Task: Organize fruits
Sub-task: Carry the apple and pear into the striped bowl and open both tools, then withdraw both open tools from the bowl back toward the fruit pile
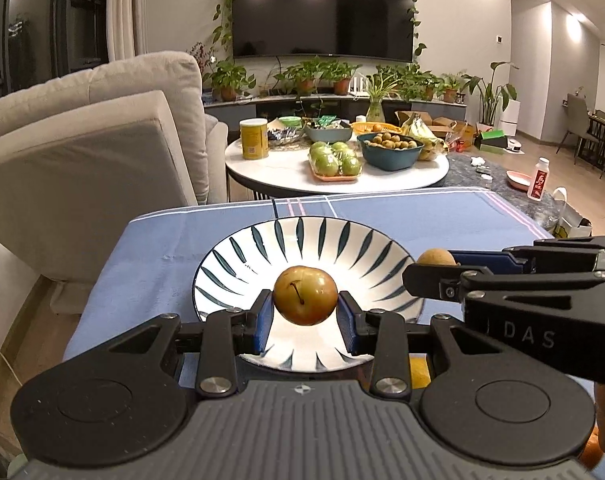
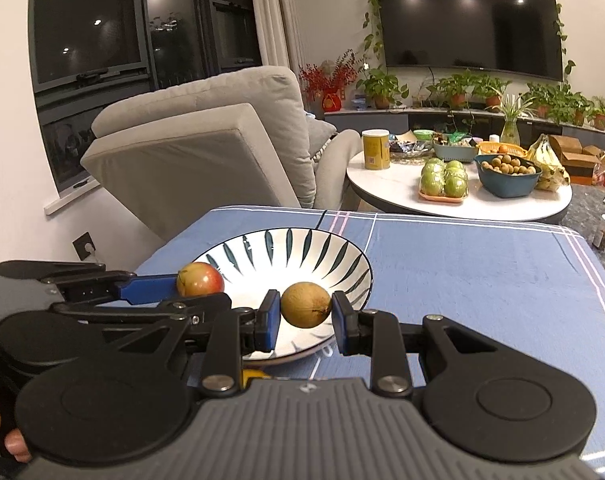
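Blue pads of my left hand-held gripper (image 1: 304, 320) clamp a reddish-green fruit (image 1: 305, 295); my right hand-held gripper (image 2: 306, 316) pinches a brown fruit (image 2: 306, 304). Directly below and ahead of both lies the striped bowl (image 1: 238, 256), the left one nearer its centre.

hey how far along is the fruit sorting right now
Done: nothing; the striped bowl holds no fruit yet. In hand: left gripper grips a reddish-green plum, right gripper a brown round fruit, both over the bowl. Left: release both; something yellow sits below.
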Demonstrator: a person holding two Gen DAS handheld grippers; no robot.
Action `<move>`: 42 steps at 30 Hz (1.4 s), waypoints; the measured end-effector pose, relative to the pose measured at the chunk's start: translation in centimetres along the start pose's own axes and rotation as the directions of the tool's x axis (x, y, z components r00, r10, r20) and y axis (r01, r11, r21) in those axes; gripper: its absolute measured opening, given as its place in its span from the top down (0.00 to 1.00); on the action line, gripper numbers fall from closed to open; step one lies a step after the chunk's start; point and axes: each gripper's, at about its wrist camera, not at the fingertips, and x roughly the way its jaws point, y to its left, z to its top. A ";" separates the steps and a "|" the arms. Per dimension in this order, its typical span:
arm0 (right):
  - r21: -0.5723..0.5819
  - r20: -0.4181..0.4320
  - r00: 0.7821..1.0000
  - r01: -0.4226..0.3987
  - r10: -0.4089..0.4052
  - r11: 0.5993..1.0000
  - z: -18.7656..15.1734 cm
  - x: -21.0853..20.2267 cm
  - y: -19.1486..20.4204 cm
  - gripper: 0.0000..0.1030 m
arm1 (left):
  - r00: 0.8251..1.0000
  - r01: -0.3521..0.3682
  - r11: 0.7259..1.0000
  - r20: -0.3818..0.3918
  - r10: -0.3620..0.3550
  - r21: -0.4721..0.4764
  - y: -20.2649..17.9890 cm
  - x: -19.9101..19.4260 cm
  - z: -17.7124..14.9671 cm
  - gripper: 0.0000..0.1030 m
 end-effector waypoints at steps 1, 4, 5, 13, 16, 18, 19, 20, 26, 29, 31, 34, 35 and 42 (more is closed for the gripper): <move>0.000 -0.005 1.000 0.001 -0.001 1.000 0.1 0.3 0.0 0.24 | 1.000 -0.001 1.000 -0.004 0.001 -0.002 0.1 0.3 0.1 0.69; 0.001 -0.023 1.000 0.002 -0.002 1.000 0.2 1.2 -0.2 0.24 | 1.000 -0.005 1.000 -0.019 0.005 -0.010 0.5 1.3 0.2 0.69; 0.001 -0.029 1.000 0.002 -0.002 1.000 0.3 1.5 -0.2 0.24 | 1.000 -0.006 1.000 -0.024 0.006 -0.012 0.6 1.6 0.3 0.69; 0.016 -0.074 0.997 0.000 0.001 1.000 0.2 2.7 -0.7 0.24 | 0.999 0.000 0.999 -0.045 -0.001 -0.039 1.1 2.9 0.1 0.69; 0.017 -0.078 0.997 0.000 0.002 1.000 0.2 2.8 -0.6 0.24 | 0.999 -0.004 0.999 -0.051 0.002 -0.038 1.1 2.9 -0.1 0.69; 0.016 -0.082 0.997 0.000 0.001 1.000 0.2 2.7 -0.5 0.24 | 0.998 -0.012 0.999 -0.055 0.010 -0.035 1.1 2.9 -0.1 0.69; 0.016 -0.085 0.996 0.000 0.001 1.000 0.2 2.8 -0.5 0.24 | 0.998 -0.014 0.999 -0.058 0.012 -0.034 1.0 2.9 0.0 0.69; 0.016 -0.087 0.996 0.001 0.001 1.000 0.3 2.9 -0.5 0.24 | 0.998 -0.017 0.999 -0.061 0.015 -0.034 1.0 2.9 -0.1 0.69; 0.010 -0.086 0.996 0.004 -0.003 1.000 0.2 3.0 -0.4 0.24 | 0.996 -0.033 0.999 -0.079 0.030 -0.032 0.9 3.2 -0.1 0.69; 0.012 -0.088 0.996 0.001 0.000 1.000 0.2 3.1 -0.4 0.23 | 0.996 -0.041 0.999 -0.075 0.039 -0.028 0.9 3.1 -0.1 0.69; 0.015 -0.089 0.996 -0.001 0.003 1.000 0.2 3.1 -0.4 0.24 | 0.996 -0.042 0.999 -0.076 0.040 -0.026 0.9 3.1 -0.1 0.68; 0.015 -0.088 0.996 0.001 0.000 1.000 0.2 3.0 -0.4 0.23 | 0.996 -0.042 0.999 -0.077 0.039 -0.033 0.9 2.9 -0.1 0.68; 0.016 -0.087 0.996 0.002 -0.001 1.000 0.2 3.0 -0.4 0.23 | 0.996 -0.045 0.998 -0.075 0.042 -0.035 0.9 2.7 -0.1 0.68; 0.041 -0.059 0.998 0.021 -0.019 0.999 0.4 1.5 -0.3 0.23 | 0.998 -0.062 0.997 -0.032 0.061 -0.042 1.2 0.3 0.1 0.56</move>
